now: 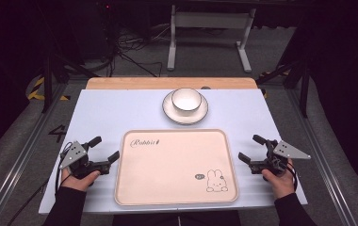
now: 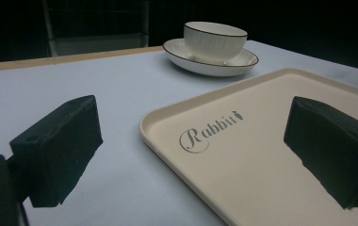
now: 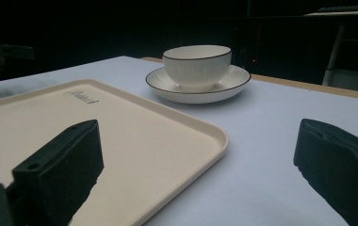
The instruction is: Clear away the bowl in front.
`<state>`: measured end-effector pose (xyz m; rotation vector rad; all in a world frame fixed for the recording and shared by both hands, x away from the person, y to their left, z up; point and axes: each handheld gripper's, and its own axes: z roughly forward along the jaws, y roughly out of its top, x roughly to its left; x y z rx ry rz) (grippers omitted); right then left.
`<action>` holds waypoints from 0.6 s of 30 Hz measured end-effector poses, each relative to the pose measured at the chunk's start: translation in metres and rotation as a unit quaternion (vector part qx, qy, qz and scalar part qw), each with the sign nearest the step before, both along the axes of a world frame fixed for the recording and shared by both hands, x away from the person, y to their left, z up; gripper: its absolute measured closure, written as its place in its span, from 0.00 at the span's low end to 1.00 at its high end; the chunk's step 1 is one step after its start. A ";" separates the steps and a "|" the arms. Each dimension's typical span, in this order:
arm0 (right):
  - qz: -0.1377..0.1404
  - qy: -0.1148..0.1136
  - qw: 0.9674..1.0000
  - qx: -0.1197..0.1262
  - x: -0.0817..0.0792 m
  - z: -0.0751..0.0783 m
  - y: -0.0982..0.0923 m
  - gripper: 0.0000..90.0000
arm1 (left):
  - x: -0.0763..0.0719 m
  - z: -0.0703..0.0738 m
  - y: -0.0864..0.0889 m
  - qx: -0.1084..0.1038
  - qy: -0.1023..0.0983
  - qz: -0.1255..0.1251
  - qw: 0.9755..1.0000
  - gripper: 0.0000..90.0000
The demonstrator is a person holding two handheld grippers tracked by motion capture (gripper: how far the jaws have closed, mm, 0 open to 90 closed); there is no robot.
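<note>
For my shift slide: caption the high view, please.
Open left gripper and right gripper flank an empty cream tray; bowl on saucer beyond.

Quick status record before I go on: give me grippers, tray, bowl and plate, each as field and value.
left gripper: open, nothing between the jaws, at the tray's left edge
right gripper: open, nothing between the jaws, at the tray's right edge
tray: cream, nothing on it, flat on the table, "Rabbit" lettering and rabbit drawing
bowl: white, dark rim, upright on the plate
plate: white, dark rim, beyond the tray's far edge, apart from it
</note>
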<state>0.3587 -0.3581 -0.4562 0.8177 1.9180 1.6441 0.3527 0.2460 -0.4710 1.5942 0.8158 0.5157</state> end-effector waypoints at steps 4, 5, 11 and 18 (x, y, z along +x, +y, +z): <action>-0.004 -0.004 1.000 0.007 0.000 0.000 -0.001 0.03 | 0.000 0.000 0.000 0.001 0.001 0.002 1.000 0.05; -0.002 -0.004 1.000 0.005 -0.001 0.000 -0.001 0.03 | 0.000 0.000 -0.001 0.005 -0.001 0.001 1.000 0.05; -0.007 0.001 1.000 -0.002 0.000 0.000 0.001 0.04 | -0.001 0.000 -0.002 0.007 -0.003 0.002 1.000 0.05; -0.008 -0.006 1.000 -0.010 -0.001 0.000 0.002 0.09 | 0.000 0.002 0.001 -0.005 0.006 0.005 1.000 0.05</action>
